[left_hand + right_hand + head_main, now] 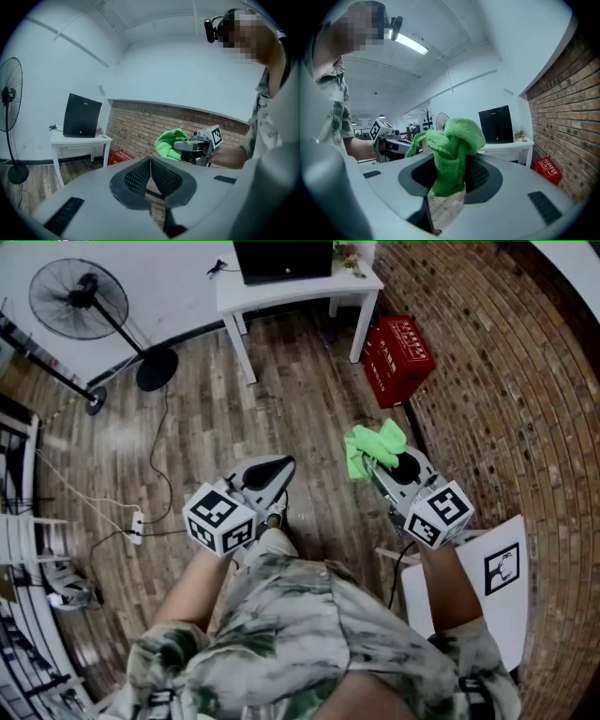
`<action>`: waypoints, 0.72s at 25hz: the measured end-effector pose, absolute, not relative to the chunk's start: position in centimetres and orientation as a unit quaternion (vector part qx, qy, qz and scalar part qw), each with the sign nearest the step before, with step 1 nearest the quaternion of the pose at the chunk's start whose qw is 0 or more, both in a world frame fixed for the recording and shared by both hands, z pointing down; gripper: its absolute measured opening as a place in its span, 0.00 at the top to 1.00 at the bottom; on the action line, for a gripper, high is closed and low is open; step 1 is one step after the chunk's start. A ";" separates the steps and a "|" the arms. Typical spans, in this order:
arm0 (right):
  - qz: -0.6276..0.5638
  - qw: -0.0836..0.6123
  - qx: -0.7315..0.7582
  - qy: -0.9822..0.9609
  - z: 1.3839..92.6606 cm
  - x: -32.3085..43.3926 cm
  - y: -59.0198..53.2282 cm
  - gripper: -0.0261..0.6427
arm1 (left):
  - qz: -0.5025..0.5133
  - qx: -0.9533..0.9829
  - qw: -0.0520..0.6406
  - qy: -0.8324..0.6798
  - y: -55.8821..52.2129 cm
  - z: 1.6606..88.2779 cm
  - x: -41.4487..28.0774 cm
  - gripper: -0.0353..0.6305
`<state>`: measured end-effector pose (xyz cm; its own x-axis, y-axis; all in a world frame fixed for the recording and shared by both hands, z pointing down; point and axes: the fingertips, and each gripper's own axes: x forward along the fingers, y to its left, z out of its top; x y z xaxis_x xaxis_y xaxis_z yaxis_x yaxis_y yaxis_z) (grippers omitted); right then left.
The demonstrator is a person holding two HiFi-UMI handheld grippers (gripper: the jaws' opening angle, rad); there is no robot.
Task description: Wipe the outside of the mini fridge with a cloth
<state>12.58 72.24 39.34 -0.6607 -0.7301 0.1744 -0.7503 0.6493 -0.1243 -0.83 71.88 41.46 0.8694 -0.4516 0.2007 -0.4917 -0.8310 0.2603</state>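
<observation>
- Left gripper [150, 164]: jaws closed against each other, nothing between them; held above the wood floor [281, 381].
- Right gripper [452, 174]: jaws clamped on a bunched green cloth [457, 140] that sticks out past the tips.
- Black mini fridge [283, 259]: stands on a white table [234, 292] at the far wall, well apart from both grippers.
- Red crate [397, 357]: on the floor beside the table, by the brick wall [487, 381].

White table [291, 292] at the far wall, red crate [397, 359] just beside it against the brick wall [506, 381]. Black pedestal fan [78, 298] standing left on wooden floor [281, 418], power strip [137, 526] nearer.
</observation>
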 end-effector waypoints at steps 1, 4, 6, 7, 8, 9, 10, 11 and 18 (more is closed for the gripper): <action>0.094 0.054 0.411 -0.905 39.3 12.3 70.8 0.73 | 0.064 0.955 0.155 -0.246 70.3 41.6 -1.2 0.91; 0.102 0.049 0.421 -0.900 38.9 11.3 65.9 0.73 | 0.062 0.956 0.155 -0.239 65.2 41.6 -2.4 0.91; 0.104 0.047 0.428 -0.896 38.6 10.3 62.1 0.73 | 0.059 0.960 0.153 -0.229 61.3 41.1 -3.5 0.91; 0.105 0.047 0.433 -0.894 38.3 9.6 60.1 0.73 | 0.057 0.961 0.154 -0.222 59.3 41.0 -4.1 0.91; 0.105 0.047 0.437 -0.892 37.9 8.9 58.1 0.73 | 0.057 0.962 0.155 -0.217 57.2 40.8 -4.8 0.91; 0.104 0.047 0.441 -0.890 37.5 8.2 56.2 0.73 | 0.057 0.963 0.155 -0.212 55.1 40.7 -5.5 0.91; 0.105 0.048 0.445 -0.888 37.1 7.5 54.3 0.73 | 0.059 0.964 0.153 -0.209 53.0 40.5 -6.2 0.91; 0.105 0.050 0.448 -0.886 36.9 7.0 52.4 0.73 | 0.063 0.965 0.149 -0.207 50.9 40.2 -6.8 0.91; 0.083 0.059 0.438 -0.893 35.1 4.8 41.9 0.73 | 0.092 0.975 0.100 -0.178 40.4 37.8 -7.3 0.91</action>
